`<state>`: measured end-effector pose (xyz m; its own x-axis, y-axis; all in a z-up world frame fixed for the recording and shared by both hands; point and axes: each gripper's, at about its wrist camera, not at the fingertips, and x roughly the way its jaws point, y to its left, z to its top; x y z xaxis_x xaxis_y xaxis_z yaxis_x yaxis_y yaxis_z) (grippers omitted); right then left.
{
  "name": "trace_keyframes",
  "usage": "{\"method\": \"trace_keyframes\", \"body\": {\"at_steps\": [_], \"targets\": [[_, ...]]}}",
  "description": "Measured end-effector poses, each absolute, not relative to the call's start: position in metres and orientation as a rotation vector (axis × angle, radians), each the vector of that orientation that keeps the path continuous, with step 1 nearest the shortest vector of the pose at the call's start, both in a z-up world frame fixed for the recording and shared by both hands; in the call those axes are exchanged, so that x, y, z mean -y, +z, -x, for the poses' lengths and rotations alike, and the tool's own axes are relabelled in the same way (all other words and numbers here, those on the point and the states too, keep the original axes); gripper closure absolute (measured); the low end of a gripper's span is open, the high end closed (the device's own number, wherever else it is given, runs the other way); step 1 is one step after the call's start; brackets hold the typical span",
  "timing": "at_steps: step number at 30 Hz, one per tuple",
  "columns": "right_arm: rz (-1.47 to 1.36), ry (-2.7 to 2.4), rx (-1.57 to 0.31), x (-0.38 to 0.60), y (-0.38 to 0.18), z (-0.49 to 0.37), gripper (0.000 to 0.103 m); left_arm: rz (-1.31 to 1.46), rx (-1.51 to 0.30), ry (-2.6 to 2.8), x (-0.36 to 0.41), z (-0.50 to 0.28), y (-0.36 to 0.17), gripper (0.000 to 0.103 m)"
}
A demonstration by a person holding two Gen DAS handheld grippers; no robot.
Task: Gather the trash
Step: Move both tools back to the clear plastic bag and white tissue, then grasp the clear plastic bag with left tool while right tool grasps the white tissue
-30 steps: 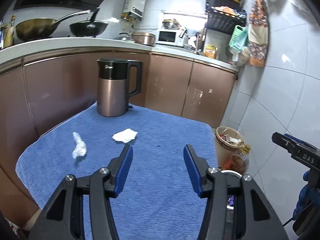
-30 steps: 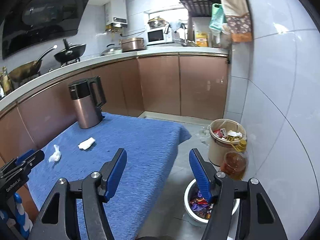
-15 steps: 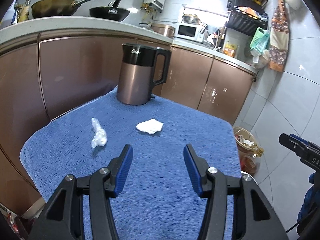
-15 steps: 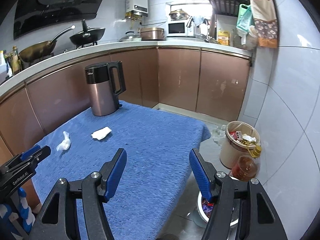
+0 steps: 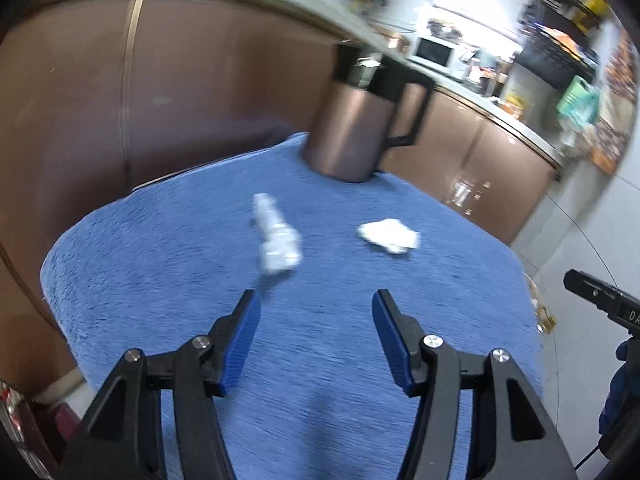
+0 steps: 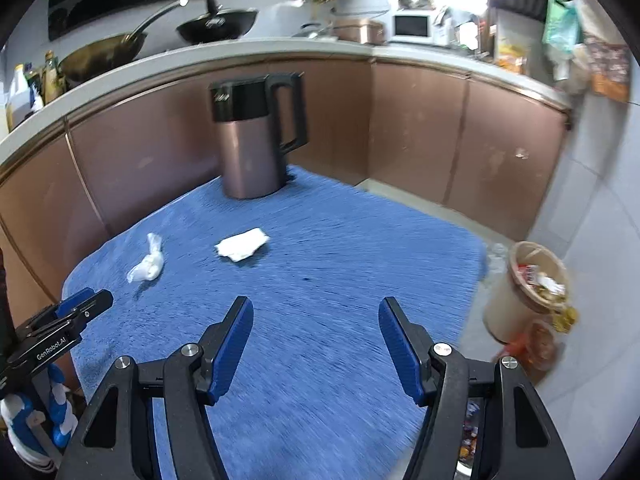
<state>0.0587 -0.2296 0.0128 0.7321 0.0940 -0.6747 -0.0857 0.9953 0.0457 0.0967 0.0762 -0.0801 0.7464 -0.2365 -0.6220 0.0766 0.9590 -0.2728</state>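
Two bits of trash lie on the blue-clothed table (image 5: 160, 272): a twisted clear plastic wrapper (image 5: 277, 240) and, right of it, a crumpled white tissue (image 5: 389, 235). My left gripper (image 5: 316, 304) hovers just short of them, its jaws opening with nothing between them; the wrapper sits a little ahead of the left finger. In the right wrist view the wrapper (image 6: 147, 264) and tissue (image 6: 241, 243) lie further off, left of centre. My right gripper (image 6: 316, 312) stands open and empty over the cloth (image 6: 360, 240). The left gripper's tip (image 6: 72, 312) shows at that view's left edge.
A brown electric kettle (image 6: 254, 140) stands at the table's far end. Brown cabinets wrap behind it. On the floor to the right are a tan bin full of rubbish (image 6: 528, 284), a bottle of amber liquid (image 6: 538, 350), and a white bowl of wrappers (image 6: 470, 436).
Both grippers have moved forward and down toward the table; the wrapper and tissue loom larger and nearer. The left jaws have spread slightly wider. Both views are motion-blurred.
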Motion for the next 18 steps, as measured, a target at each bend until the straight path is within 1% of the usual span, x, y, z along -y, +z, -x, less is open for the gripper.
{"method": "trace_keyframes", "body": {"at_steps": [7,11,18], "targets": [[-0.036,0.229,-0.809,0.199,-0.027,-0.139,0.040,0.272,-0.746,-0.108,-0.101,-0.142,-0.096,0.047],[-0.074,0.264,-0.837,0.188,-0.046,-0.180,0.040,0.252,-0.784,-0.118,-0.091,-0.173,-0.106,0.047],[-0.066,0.258,-0.892,0.175,-0.082,-0.233,0.040,0.195,-0.833,-0.102,-0.073,-0.203,-0.124,0.048]]}}
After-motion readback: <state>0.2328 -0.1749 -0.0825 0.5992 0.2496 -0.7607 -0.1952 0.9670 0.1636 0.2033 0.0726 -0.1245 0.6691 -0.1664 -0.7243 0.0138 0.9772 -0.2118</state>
